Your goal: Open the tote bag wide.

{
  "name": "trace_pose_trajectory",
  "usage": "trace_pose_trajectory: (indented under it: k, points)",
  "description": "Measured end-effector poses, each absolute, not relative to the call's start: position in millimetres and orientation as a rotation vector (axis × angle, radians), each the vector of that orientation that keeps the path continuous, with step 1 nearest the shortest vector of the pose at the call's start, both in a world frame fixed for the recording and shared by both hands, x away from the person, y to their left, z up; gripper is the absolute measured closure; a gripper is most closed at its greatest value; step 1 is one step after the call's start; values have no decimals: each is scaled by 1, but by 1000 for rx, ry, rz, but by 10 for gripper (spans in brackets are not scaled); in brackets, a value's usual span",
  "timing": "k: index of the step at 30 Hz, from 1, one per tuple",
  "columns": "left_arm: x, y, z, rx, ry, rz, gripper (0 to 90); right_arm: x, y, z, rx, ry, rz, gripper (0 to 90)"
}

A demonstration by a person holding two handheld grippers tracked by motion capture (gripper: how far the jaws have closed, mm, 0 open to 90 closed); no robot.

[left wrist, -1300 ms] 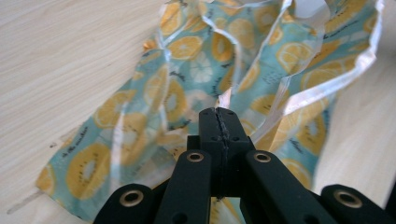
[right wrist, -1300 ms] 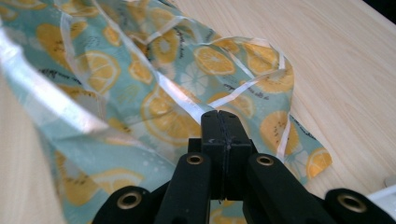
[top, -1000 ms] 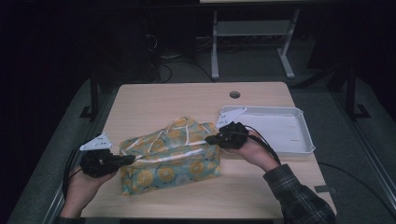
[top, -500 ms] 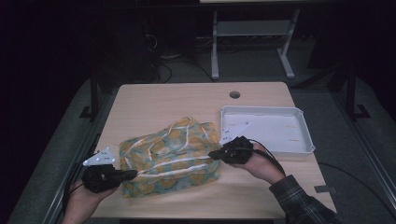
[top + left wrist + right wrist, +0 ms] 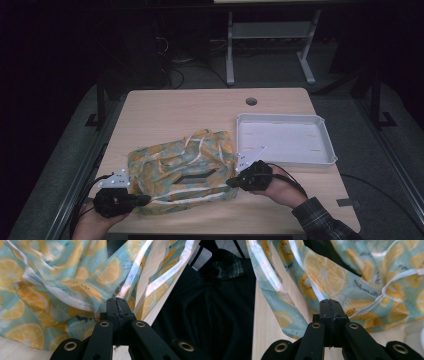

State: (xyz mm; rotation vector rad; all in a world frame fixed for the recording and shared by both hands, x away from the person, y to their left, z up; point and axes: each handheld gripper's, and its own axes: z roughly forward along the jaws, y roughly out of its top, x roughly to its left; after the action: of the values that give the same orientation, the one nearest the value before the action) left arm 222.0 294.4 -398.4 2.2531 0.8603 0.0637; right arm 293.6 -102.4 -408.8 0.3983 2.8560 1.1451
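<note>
Forearms enter from the near table edge, each hand holding a gripper. Left gripper (image 5: 141, 200) sits at the near left corner of the lemon-print cloth (image 5: 182, 170), jaws pressed fully together on the fabric's white-trimmed edge; in the left gripper view the closed jaws (image 5: 117, 302) pinch the cloth (image 5: 62, 277) where the trim (image 5: 135, 267) runs down into them. Right gripper (image 5: 231, 183) is at the cloth's near right corner, jaws likewise fully closed on the fabric; in the right gripper view the jaw tips (image 5: 330, 303) clamp the cloth (image 5: 329, 272) at a white-trimmed hem, with a plaid sleeve (image 5: 227, 267) at upper left. That sleeve (image 5: 320, 222) also appears in the high view at the near right.

Cloth lies rumpled on the near half of the wooden table (image 5: 175, 110), stretched between the two grippers along its near edge, white straps crossing its top. White tray (image 5: 327, 150) rests just right of the cloth, near the right table edge. Cable hole (image 5: 251, 101) sits toward the far edge. Beyond the table, a metal stand (image 5: 230, 45) on a dark floor
</note>
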Motion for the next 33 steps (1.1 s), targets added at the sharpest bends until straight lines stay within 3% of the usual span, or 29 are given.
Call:
trace_pose_trajectory:
  k: [15,33]
  points:
    - [222,281,-422,2404,856,-14,899,291,-90,-434,322,2953,980,889]
    - [229,274,-439,2526,864,36,899,293,-80,-452,256,3006,858,889]
